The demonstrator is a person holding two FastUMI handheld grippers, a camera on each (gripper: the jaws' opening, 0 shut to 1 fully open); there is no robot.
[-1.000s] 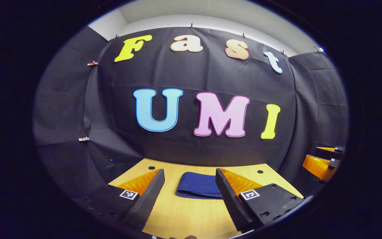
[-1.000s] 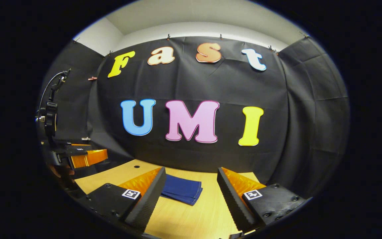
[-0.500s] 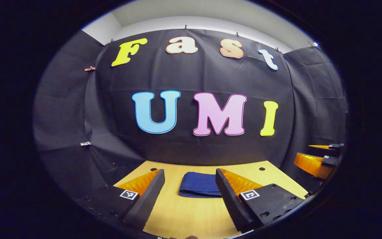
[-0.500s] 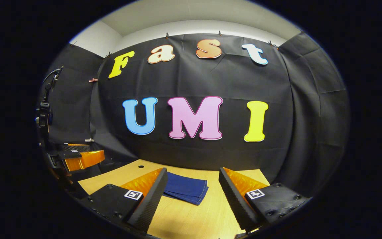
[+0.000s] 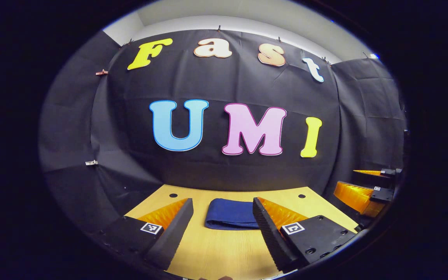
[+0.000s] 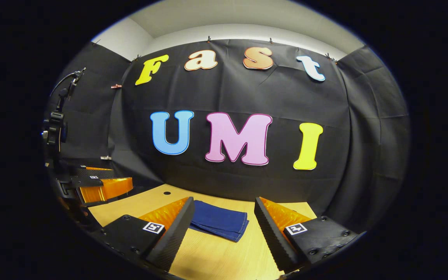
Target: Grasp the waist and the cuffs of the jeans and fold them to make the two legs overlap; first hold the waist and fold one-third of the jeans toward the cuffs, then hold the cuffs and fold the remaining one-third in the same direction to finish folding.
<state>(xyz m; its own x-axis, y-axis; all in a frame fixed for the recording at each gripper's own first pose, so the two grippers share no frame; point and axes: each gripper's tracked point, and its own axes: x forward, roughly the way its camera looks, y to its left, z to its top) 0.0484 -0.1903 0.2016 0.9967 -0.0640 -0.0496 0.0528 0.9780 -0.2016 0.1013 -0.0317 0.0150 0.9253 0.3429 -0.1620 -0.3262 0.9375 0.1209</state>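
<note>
Your left gripper (image 5: 222, 225) and right gripper (image 6: 220, 223) both hover with fingers spread wide, gripping nothing. The jeans (image 5: 230, 214) lie folded flat on the table (image 5: 224, 252), beyond both.

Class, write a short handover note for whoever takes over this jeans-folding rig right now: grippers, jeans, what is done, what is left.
Left gripper: open, holding nothing, raised over the wooden table.
Right gripper: open, holding nothing, also clear of the cloth.
Jeans: a compact folded bundle of dark blue denim, lying flat on the table near the booth wall; layered edges show in the right gripper view.
Done: the folding looks finished.
Left: apparently nothing but to check the bundle is tidy.
</note>
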